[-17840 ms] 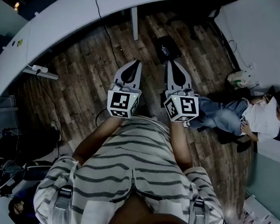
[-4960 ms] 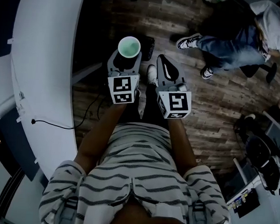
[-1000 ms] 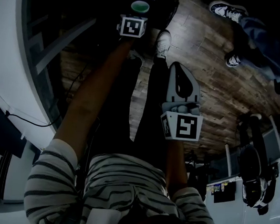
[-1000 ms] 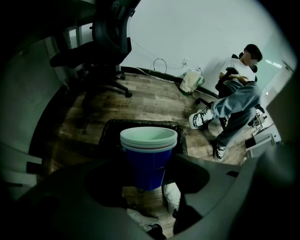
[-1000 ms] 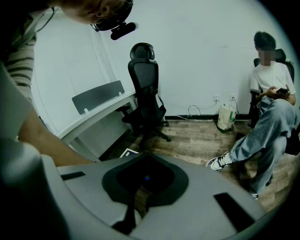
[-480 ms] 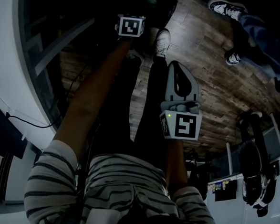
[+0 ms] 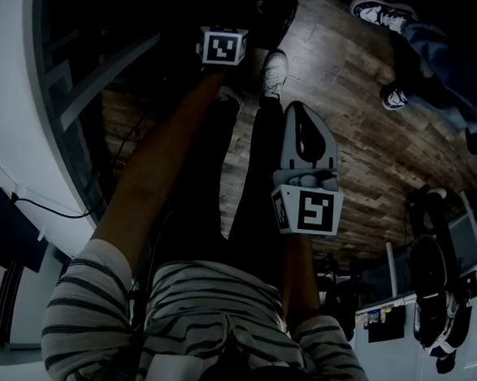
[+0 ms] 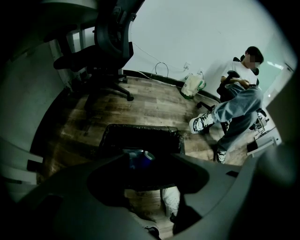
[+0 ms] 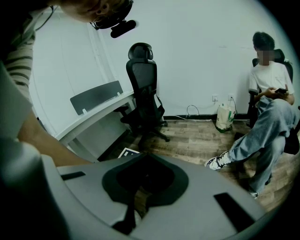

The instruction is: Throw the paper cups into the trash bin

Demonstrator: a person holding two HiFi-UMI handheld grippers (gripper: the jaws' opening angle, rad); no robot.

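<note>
My left gripper (image 8: 146, 162) hangs over a black-lined trash bin (image 8: 140, 130), pointing steeply down. Its jaws stand apart with nothing between the pads. Through the gap I see a paper cup (image 8: 139, 158) lying down inside the bin, clear of the jaws. In the head view only that gripper's marker cube (image 7: 222, 46) shows, at the end of the outstretched left arm, beside the dark bin (image 7: 274, 5); no cup shows there. My right gripper (image 7: 300, 108) (image 9: 147, 157) is held back near the body, jaws together and empty.
A seated person (image 8: 234, 93) (image 9: 269, 93) stretches their legs across the wooden floor to the right of the bin. A black office chair (image 8: 110, 51) (image 9: 143, 89) stands behind it. A curved white desk (image 7: 17, 89) runs along the left. My own shoe (image 7: 273, 70) is next to the bin.
A second ago a cup with a green inside showed at the left gripper's jaws over the bin; now it is gone from there. Neither gripper has visibly shifted.
</note>
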